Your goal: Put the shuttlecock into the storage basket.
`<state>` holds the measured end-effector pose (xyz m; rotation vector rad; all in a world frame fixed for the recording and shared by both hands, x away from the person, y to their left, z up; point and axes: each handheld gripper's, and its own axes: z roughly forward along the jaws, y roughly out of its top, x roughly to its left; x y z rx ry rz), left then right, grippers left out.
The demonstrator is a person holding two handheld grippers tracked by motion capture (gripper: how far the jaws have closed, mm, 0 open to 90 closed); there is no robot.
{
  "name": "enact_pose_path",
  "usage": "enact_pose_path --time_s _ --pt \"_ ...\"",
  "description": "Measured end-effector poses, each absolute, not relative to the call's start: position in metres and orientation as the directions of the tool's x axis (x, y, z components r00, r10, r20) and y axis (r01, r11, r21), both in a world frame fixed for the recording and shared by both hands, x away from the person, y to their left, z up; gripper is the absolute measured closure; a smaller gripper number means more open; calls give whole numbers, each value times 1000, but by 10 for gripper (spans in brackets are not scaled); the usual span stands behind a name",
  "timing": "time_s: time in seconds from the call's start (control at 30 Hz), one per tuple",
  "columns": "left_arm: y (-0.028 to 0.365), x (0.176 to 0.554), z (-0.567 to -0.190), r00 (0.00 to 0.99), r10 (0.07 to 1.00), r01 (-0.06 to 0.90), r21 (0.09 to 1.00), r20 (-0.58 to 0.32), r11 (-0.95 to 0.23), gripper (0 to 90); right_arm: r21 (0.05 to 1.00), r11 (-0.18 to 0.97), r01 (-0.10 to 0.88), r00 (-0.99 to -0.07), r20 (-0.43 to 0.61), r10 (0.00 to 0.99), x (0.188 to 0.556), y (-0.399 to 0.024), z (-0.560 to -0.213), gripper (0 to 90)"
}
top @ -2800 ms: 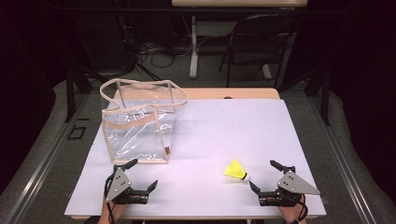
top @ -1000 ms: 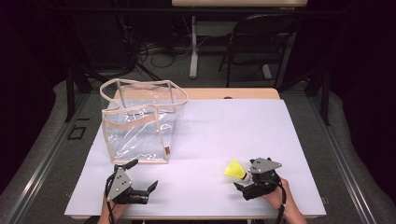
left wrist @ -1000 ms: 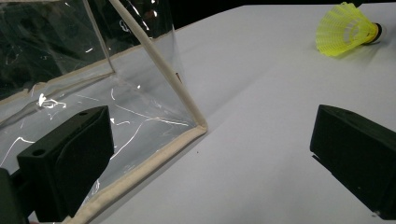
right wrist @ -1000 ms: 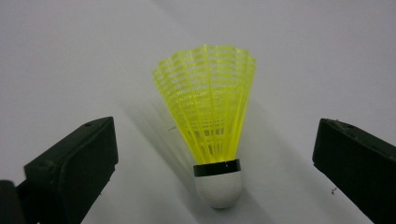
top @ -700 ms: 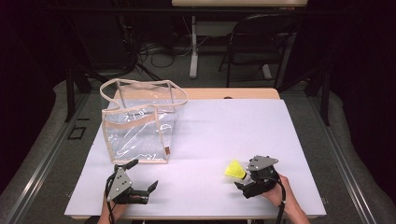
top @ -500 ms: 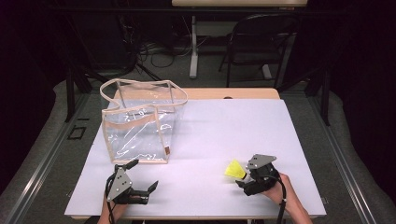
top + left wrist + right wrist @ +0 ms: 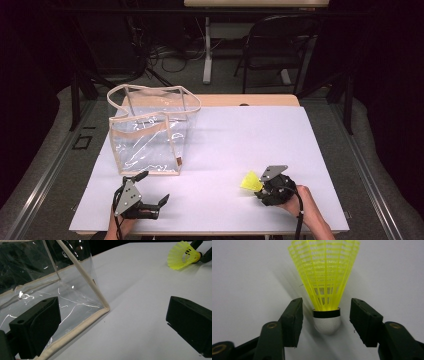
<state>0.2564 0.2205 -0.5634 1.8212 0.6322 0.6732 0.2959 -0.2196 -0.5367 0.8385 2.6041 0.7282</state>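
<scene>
A yellow shuttlecock (image 7: 250,181) lies on the white table (image 7: 240,135) at the front right, its white cork end toward my right gripper (image 7: 259,189). In the right gripper view the cork (image 7: 327,323) sits between the two pads (image 7: 294,315), with a small gap on each side. These jaws have just been closing around it. My left gripper (image 7: 154,187) rests at the front left, open and holding nothing. Its jaws stand wide in the left gripper view (image 7: 112,322), beside the corner of a clear plastic bag (image 7: 37,277).
The clear bag (image 7: 150,135) with beige trim stands upright at the table's left, its mouth open upward. A wooden strip (image 7: 250,100) runs along the far edge. Behind it are a chair (image 7: 272,50) and a dark floor with cables.
My right gripper has slid left to the shuttlecock and its jaws have narrowed around the cork. The left gripper and the bag have not moved.
</scene>
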Motion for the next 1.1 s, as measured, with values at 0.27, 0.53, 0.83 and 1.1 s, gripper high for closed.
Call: enact_pose_path --time_s 0.27,0.53,0.83,1.1 --pt "220 256 -563 703 694 106 941 158 -322 0 534 715 451 -784 -145 603 297 -217 -536 532" --pt "219 256 -563 703 692 104 938 165 -330 0 515 732 447 -784 -168 598 296 -216 -539 629" --pt "219 255 -563 704 690 103 938 165 -330 0 520 738 429 -793 -175 584 296 -217 -539 644" --pt "219 256 -563 706 689 103 938 166 -331 0 555 712 431 -783 -163 601 294 -222 -537 645"
